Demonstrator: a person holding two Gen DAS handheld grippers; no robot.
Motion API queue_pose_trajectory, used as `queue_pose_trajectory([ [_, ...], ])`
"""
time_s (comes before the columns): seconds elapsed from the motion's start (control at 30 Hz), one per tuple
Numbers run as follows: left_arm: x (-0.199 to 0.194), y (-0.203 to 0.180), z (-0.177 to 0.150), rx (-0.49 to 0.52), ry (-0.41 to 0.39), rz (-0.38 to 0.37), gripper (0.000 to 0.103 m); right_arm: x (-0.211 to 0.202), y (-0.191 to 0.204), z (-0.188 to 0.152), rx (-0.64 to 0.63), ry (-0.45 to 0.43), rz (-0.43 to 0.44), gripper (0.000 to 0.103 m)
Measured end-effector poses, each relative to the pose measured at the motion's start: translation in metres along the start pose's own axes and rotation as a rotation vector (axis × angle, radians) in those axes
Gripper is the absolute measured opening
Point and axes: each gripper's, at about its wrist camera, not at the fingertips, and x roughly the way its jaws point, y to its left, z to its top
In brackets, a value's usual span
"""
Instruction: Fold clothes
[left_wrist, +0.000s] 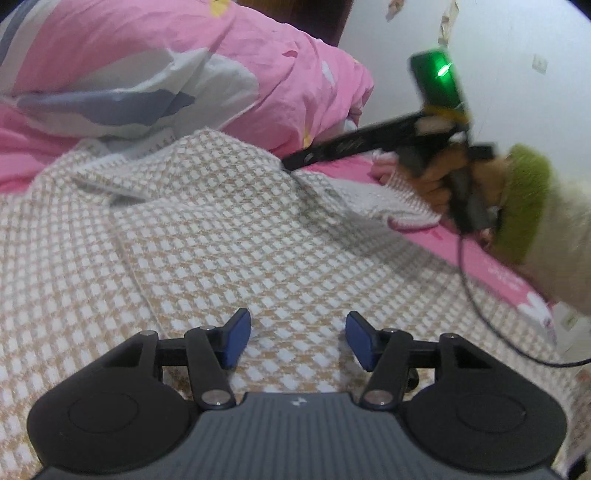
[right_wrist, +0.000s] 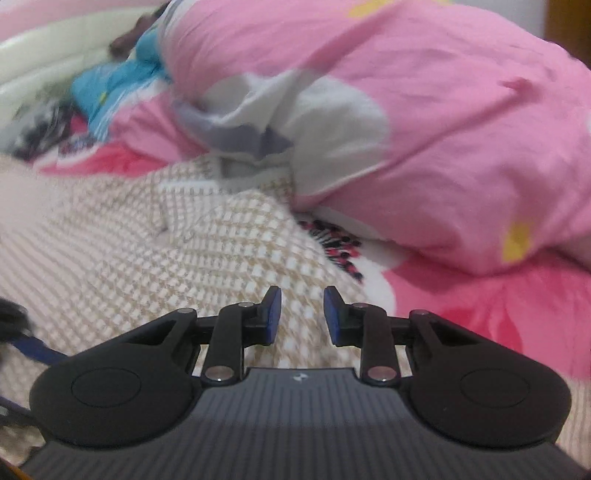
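A bed (left_wrist: 491, 266) with a pink flowered sheet filled both views, and a white wall (left_wrist: 517, 92) stood behind it on the far right. A bulky pink quilt (left_wrist: 229, 62) with grey and white patches lay heaped along the far side. Near it, a beige-and-white checked garment (left_wrist: 207, 236) was spread flat over most of the near bed, its far edge touching the quilt. In the right wrist view, blurred blue and dark clothes (right_wrist: 110, 88) lay at the far left. A hand (left_wrist: 439, 184) in a green-cuffed sleeve (left_wrist: 524, 199) held the right claw (left_wrist: 291, 162) at the garment's far right edge; its fingers stood a little apart with nothing between them. The left claw (left_wrist: 297, 339) hung over the near garment, fingers well apart and empty. A black cable (left_wrist: 491, 332) trailed at the right.
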Motion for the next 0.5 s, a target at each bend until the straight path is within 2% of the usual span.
queue_pose_trajectory([
  [0.1, -0.002, 0.004, 0.0, -0.022, -0.004, -0.017, 0.058, 0.036, 0.0, -0.011, -0.039, 0.121, -0.075, 0.027],
  [0.23, -0.002, 0.004, 0.0, -0.024, -0.008, -0.02, 0.058, 0.025, 0.009, 0.001, -0.056, 0.121, -0.124, 0.027],
  [0.33, -0.002, 0.004, -0.001, -0.025, -0.011, -0.022, 0.058, 0.012, 0.02, 0.02, -0.086, 0.068, -0.122, 0.026],
  [0.43, -0.003, 0.003, -0.002, -0.023, -0.012, -0.021, 0.058, 0.011, 0.021, 0.044, -0.04, -0.012, -0.06, 0.026],
  [0.5, -0.003, 0.003, -0.001, -0.024, -0.013, -0.022, 0.058, 0.019, 0.02, 0.054, -0.019, -0.036, -0.034, 0.026],
])
